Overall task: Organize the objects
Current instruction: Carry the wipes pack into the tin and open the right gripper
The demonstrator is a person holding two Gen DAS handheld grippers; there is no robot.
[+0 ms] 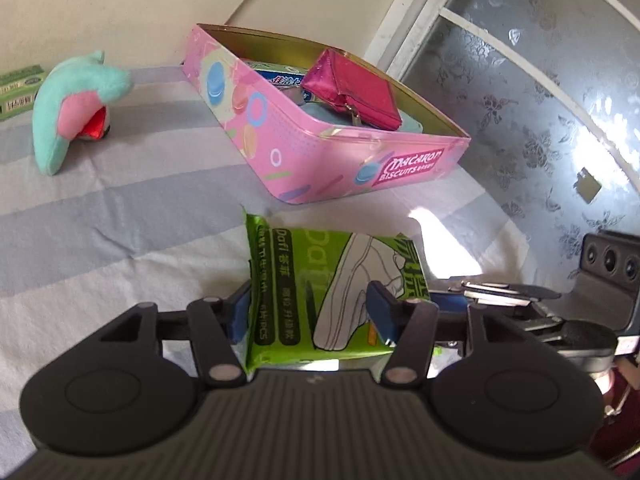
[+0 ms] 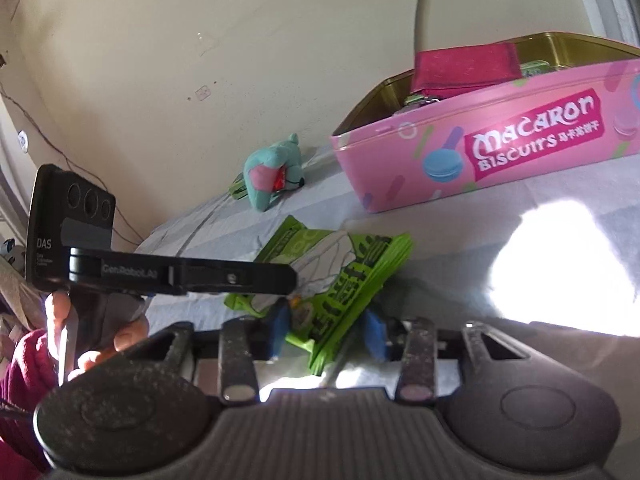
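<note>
Green wet-wipe packet (image 1: 320, 280), pinched by both the left gripper (image 1: 310, 312) and right gripper (image 2: 328, 330), hangs just above the striped bedsheet (image 1: 120, 208) near the pink biscuit tin (image 1: 320, 160); lifting level should clear its rim.

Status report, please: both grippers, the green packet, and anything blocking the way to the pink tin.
Left gripper and right gripper both gripping green packet. Pink tin open ahead. Path unobstructed.
</note>
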